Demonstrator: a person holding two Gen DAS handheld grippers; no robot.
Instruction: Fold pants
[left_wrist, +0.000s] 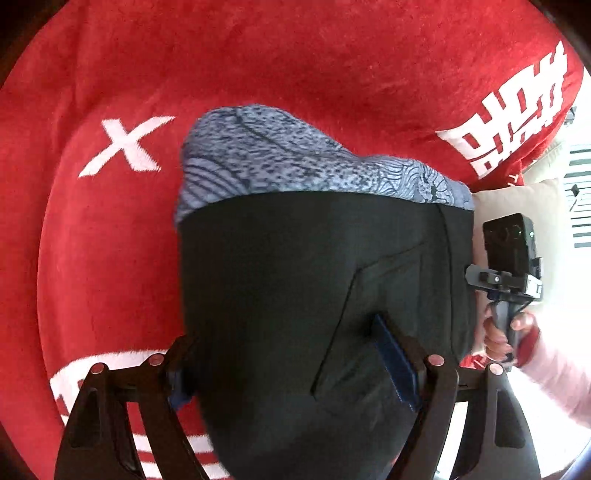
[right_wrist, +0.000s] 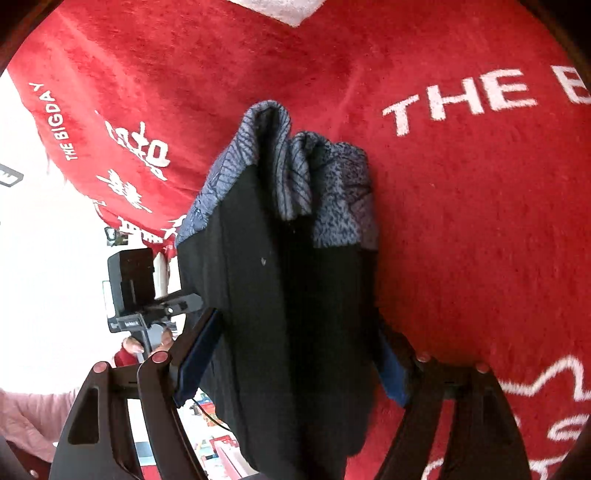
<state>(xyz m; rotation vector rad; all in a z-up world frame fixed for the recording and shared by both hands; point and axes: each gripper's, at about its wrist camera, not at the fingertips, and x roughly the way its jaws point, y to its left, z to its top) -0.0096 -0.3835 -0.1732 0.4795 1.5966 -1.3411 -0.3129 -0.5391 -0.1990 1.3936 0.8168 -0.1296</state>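
Now you hold the pants (left_wrist: 314, 295) clamped in both the left gripper (left_wrist: 295, 369) and right gripper (right_wrist: 295, 362), side by side, the length hanging ahead toward the red blanket (left_wrist: 258, 55).

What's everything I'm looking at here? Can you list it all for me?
pants: one pair, black with a blue-grey patterned band at the far end, hanging between both grippers above the blanket.
blanket: one, red with white lettering and an X, spread underneath and filling most of both views.
cushion: one, cream, at the right edge of the left wrist view, beside the blanket.
left gripper: one, black with blue pads, its fingers on either side of the pants.
right gripper: one, black with blue pads, its fingers either side of the bunched pants.
hand: the person's right, pink sleeve, holding the right gripper's handle.
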